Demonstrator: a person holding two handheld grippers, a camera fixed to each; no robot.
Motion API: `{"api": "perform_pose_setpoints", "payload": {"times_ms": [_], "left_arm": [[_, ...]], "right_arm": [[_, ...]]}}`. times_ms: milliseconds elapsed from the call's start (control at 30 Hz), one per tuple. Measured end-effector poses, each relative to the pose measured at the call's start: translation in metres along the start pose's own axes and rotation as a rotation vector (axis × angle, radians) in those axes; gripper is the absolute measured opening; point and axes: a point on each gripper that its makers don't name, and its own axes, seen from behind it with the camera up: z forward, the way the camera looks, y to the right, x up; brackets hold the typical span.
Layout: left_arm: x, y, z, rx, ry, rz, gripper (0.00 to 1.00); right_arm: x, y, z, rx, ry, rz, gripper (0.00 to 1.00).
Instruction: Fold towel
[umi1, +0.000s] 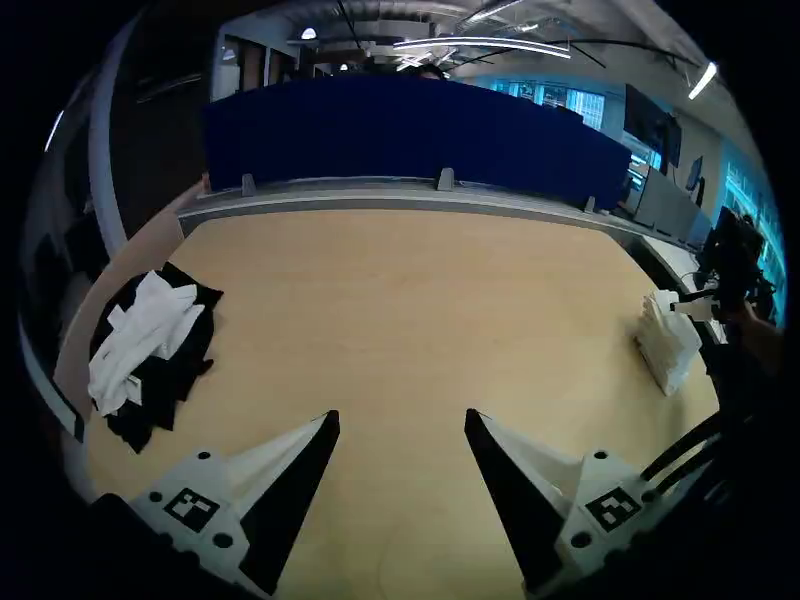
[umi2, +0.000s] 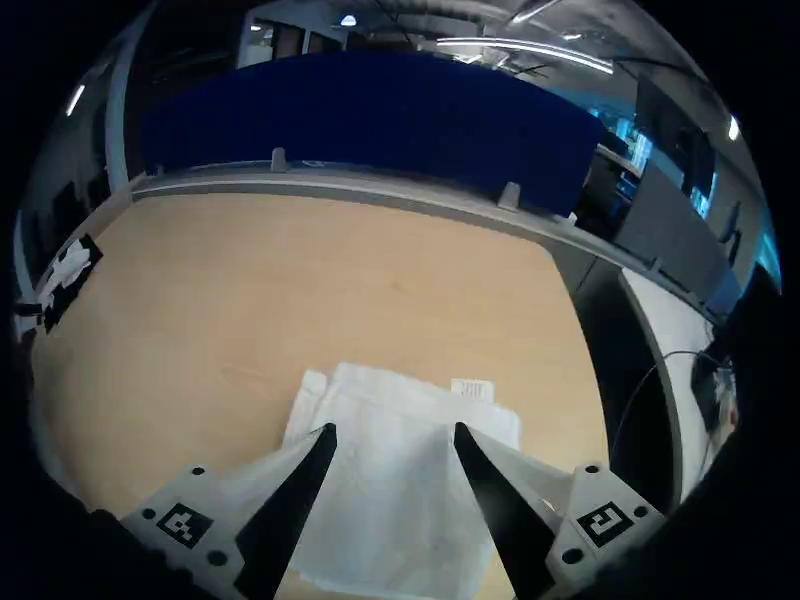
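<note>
Left hand-held gripper (umi1: 402, 425) gapes over table (umi1: 400, 300), right hand-held gripper (umi2: 392, 435) gapes above towel (umi2: 395, 500)

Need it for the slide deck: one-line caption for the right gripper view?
Right gripper, fingers open, pointing at a folded white towel on a wooden table, blue partition behind.

white towel (umi2: 395, 470) lies folded flat on the wooden table (umi2: 300, 290).

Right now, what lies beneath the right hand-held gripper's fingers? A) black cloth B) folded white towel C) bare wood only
B: a folded white towel lies flat on the wooden table, beneath the right hand-held gripper, whose fingers stand apart.
</note>
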Motion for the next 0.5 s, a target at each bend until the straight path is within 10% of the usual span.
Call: {"api": "perform_pose_setpoints", "payload": {"times_ms": [500], "left_arm": [[0.002, -0.001, -0.001, 0.016, 0.003, -0.006, 0.93]], "right_arm": [[-0.007, 0.001, 0.018, 0.016, -0.035, 0.006, 0.91]]}}
